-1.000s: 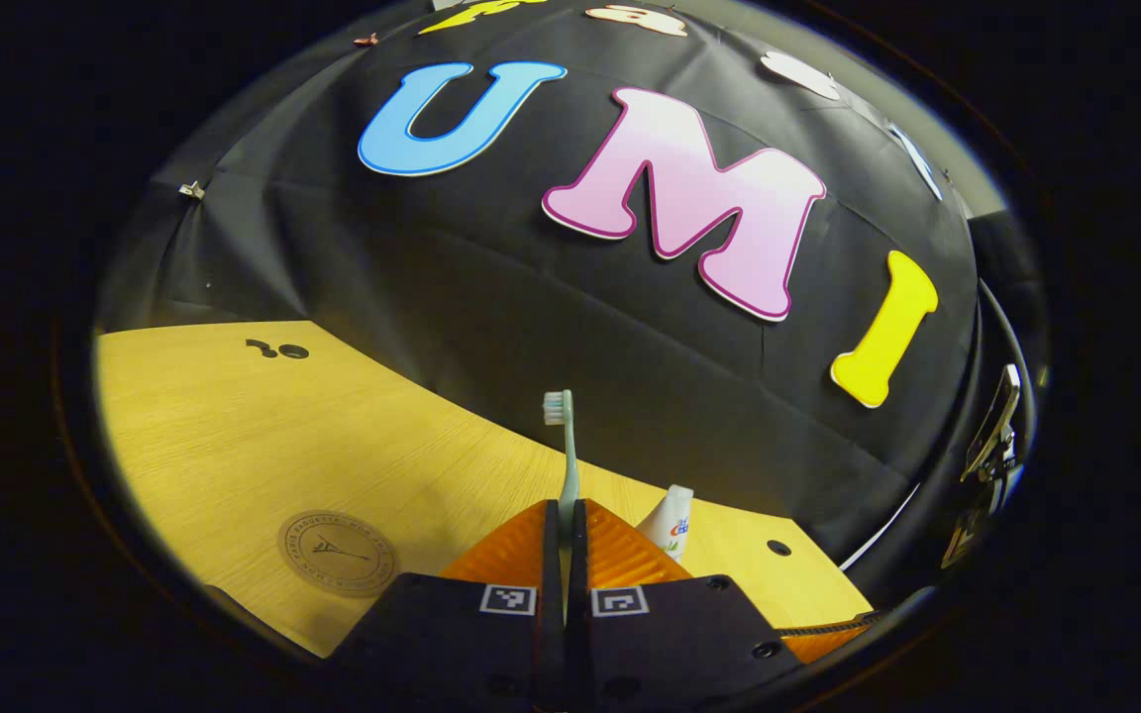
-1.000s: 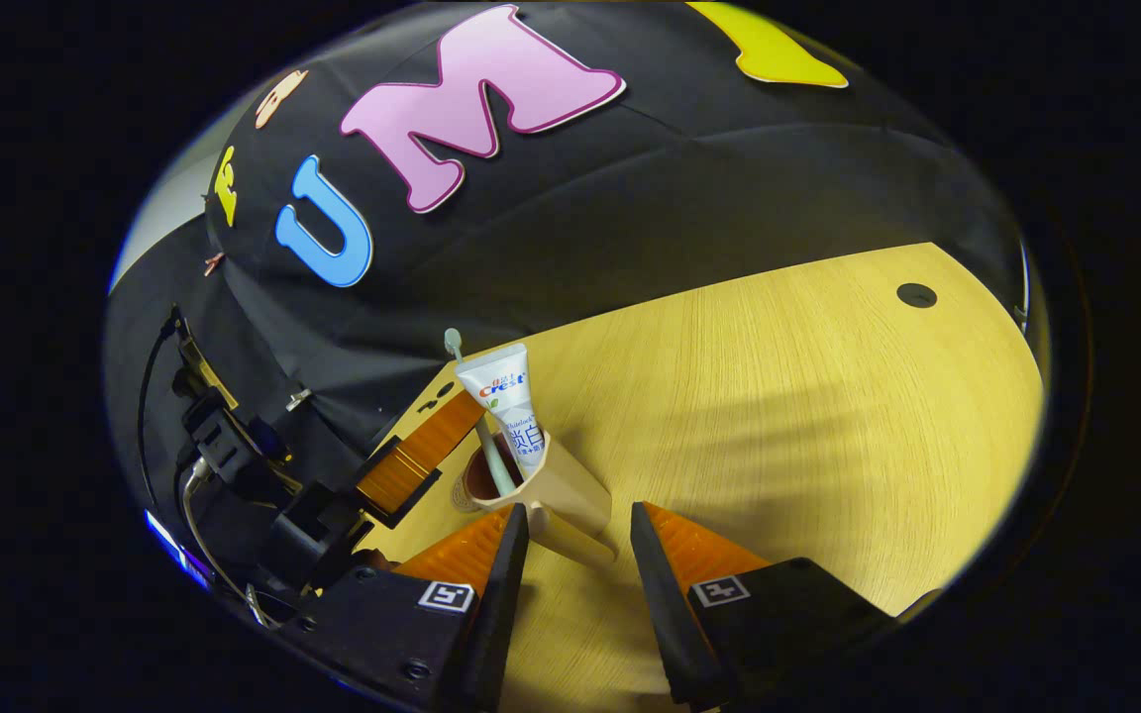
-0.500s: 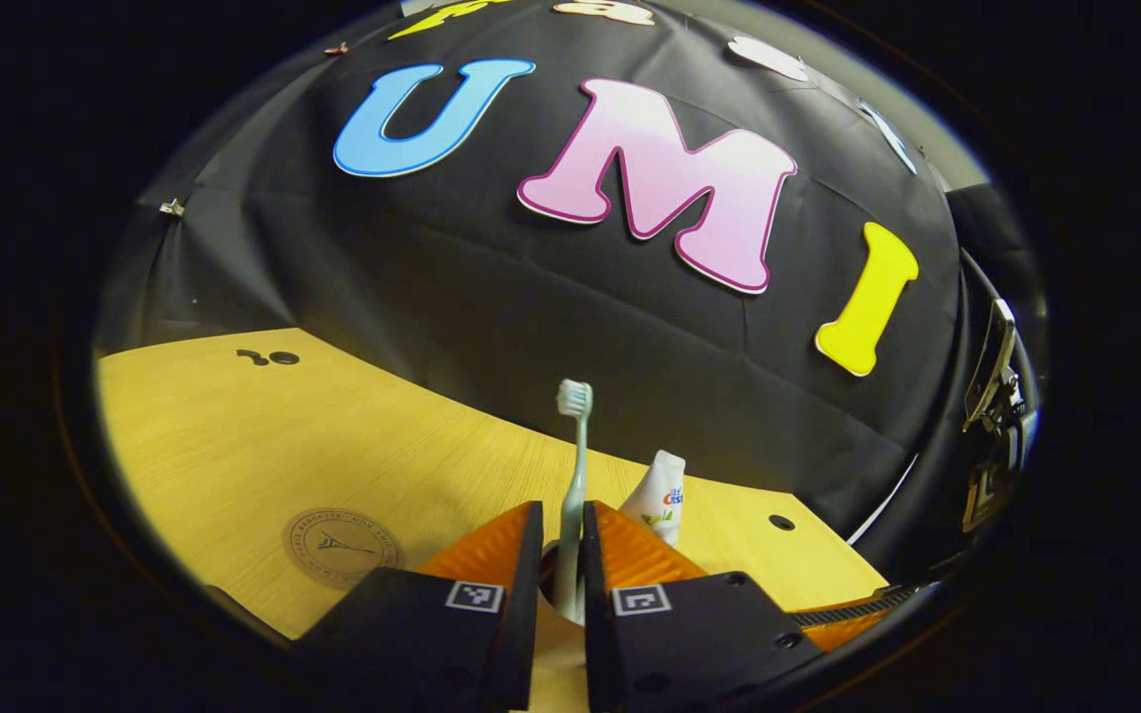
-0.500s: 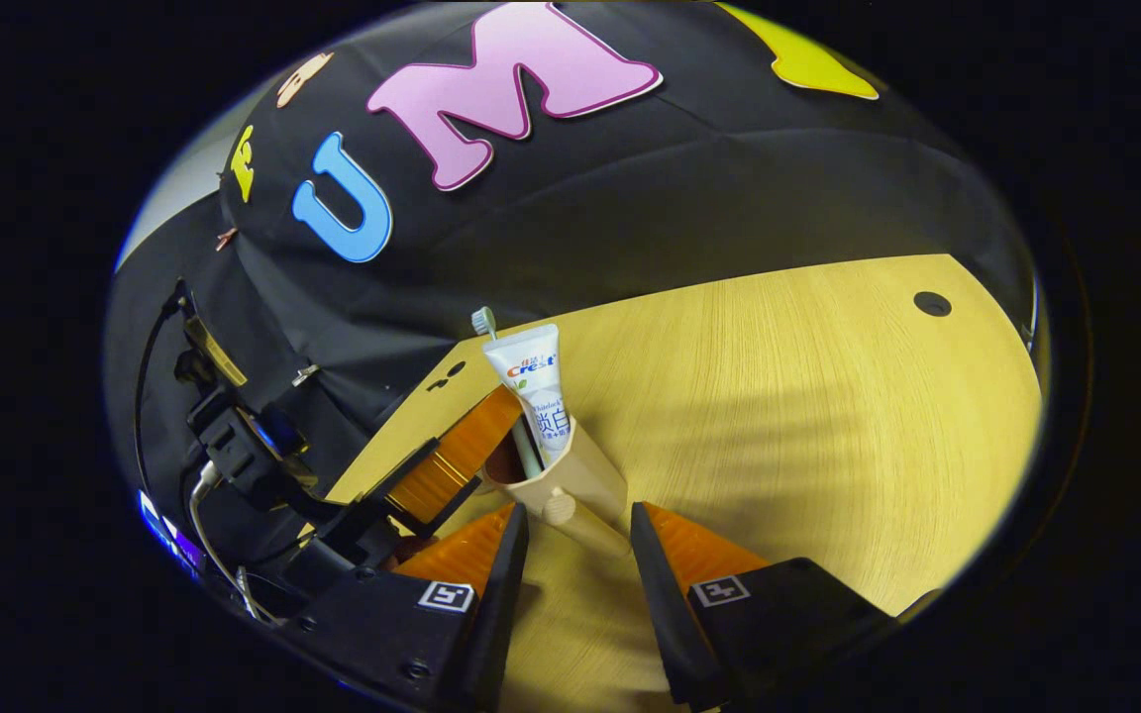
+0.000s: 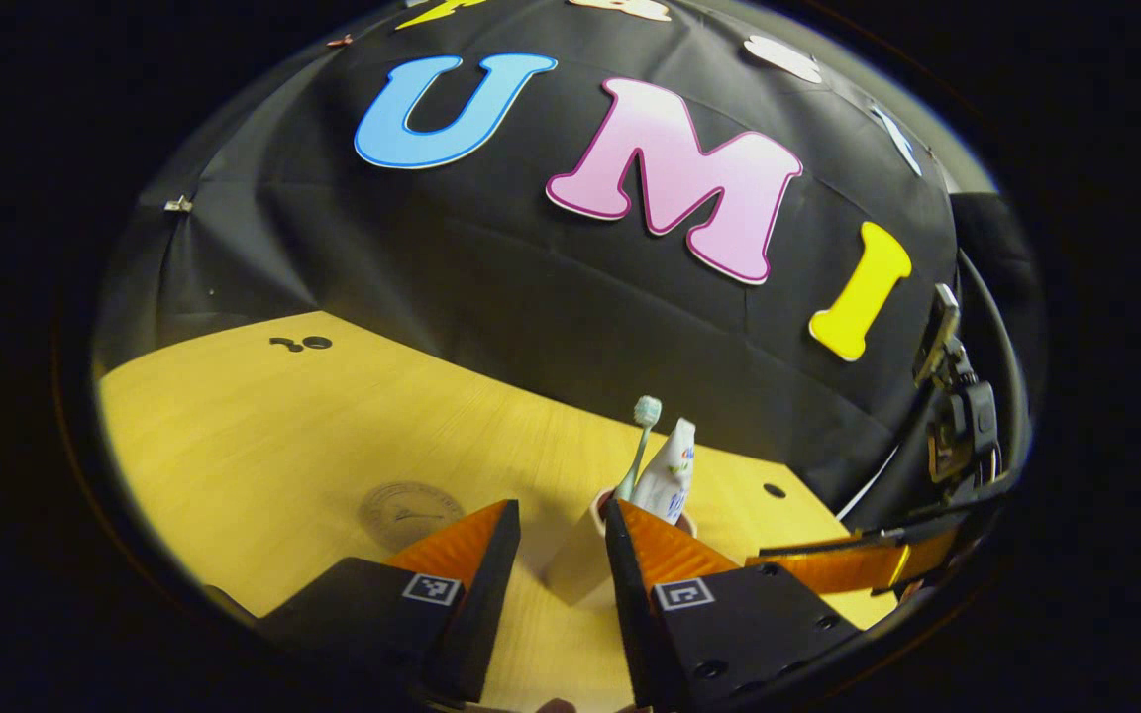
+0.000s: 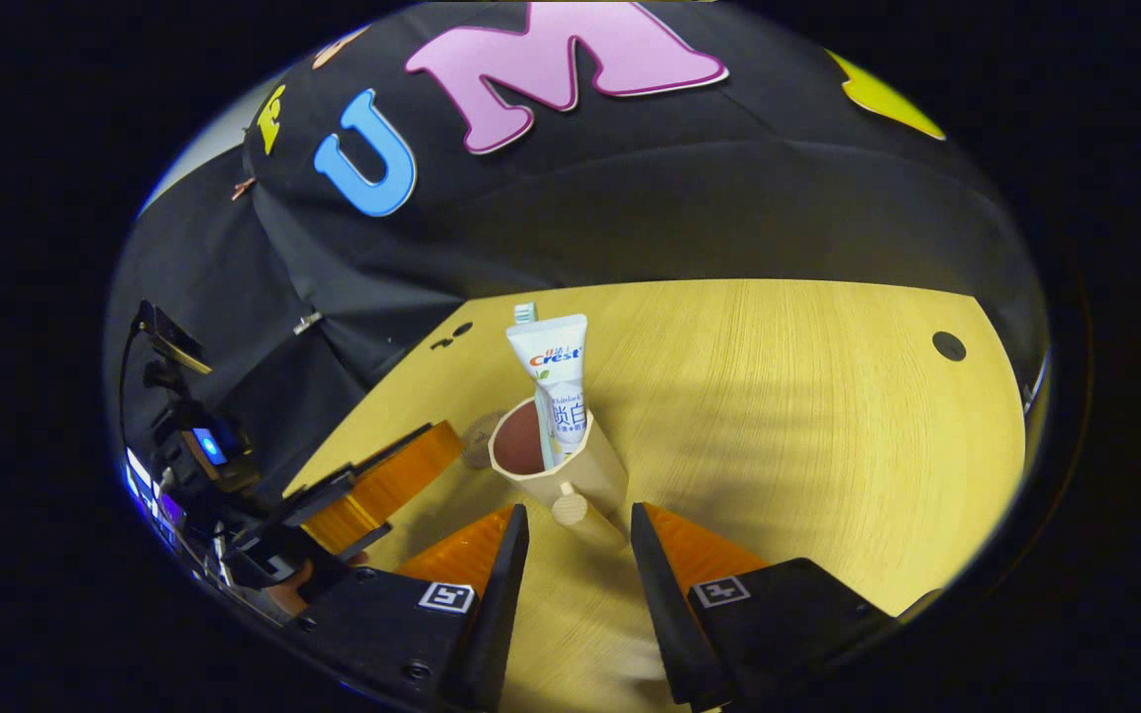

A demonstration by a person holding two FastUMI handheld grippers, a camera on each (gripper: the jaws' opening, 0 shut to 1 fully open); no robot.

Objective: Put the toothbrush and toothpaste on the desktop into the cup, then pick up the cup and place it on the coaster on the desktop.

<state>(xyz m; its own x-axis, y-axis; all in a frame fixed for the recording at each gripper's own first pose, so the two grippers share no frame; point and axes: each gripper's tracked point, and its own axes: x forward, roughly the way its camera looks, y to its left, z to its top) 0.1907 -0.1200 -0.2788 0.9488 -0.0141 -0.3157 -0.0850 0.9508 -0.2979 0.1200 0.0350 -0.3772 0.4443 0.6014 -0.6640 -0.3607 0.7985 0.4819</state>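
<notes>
The cup [image 6: 561,470] is standing upright on the table [image 6: 808,416] with the toothbrush [image 5: 642,436] and the toothpaste [image 6: 559,381] both leaning inside it, so the loading half of the task looks done and the lift onto the coaster [image 5: 410,510] is what is left. In the right gripper view the right hand-held gripper [image 6: 570,555] is sitting with its jaws parted and holding nothing, the cup standing just ahead of the gap, its side knob facing the opening. In the left gripper view the left hand-held gripper [image 5: 561,555] is likewise spread apart and empty, the cup showing just beyond the gap and toward its right finger. The coaster is lying flat on the table to the left of the cup, near it but apart. The cup's long axis is running vertically, so either one could close on its wall from the side; the right one appears better centred on it, and the carry would be going leftward.
</notes>
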